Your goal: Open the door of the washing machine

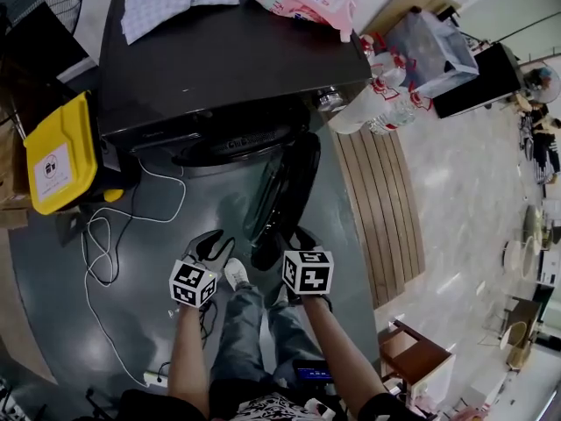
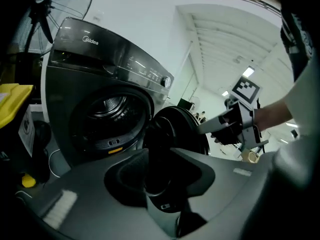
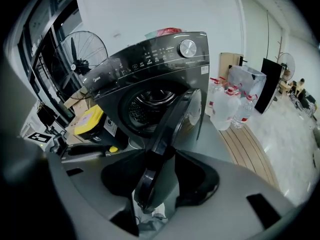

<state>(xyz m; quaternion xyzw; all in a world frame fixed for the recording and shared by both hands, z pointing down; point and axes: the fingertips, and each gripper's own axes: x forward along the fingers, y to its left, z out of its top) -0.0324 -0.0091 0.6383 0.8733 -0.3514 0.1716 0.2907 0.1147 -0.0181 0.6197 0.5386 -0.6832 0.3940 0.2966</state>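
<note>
On the floor [image 1: 210, 202] before the person, the washing machine [image 1: 219, 60] stands with its door [image 1: 285, 191] swung wide open. The right gripper [image 3: 160, 184] has spread jaws straddling the door's free edge, not clamping it. The left gripper [image 2: 160, 179], spread and empty, sits just beside the door.

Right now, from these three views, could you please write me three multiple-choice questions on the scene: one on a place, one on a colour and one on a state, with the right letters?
1. Where does the checked cloth lie?
A on top of the washing machine
B on the floor
C on a chair

2. What colour is the bin beside the machine?
A red
B yellow
C blue

3. How is the machine's door?
A shut
B swung open
C taken off

Answers:
1 A, the head view shows it spread on the dark top.
2 B, its lid is plainly yellow.
3 B, the door stands out and the drum shows behind it.
</note>
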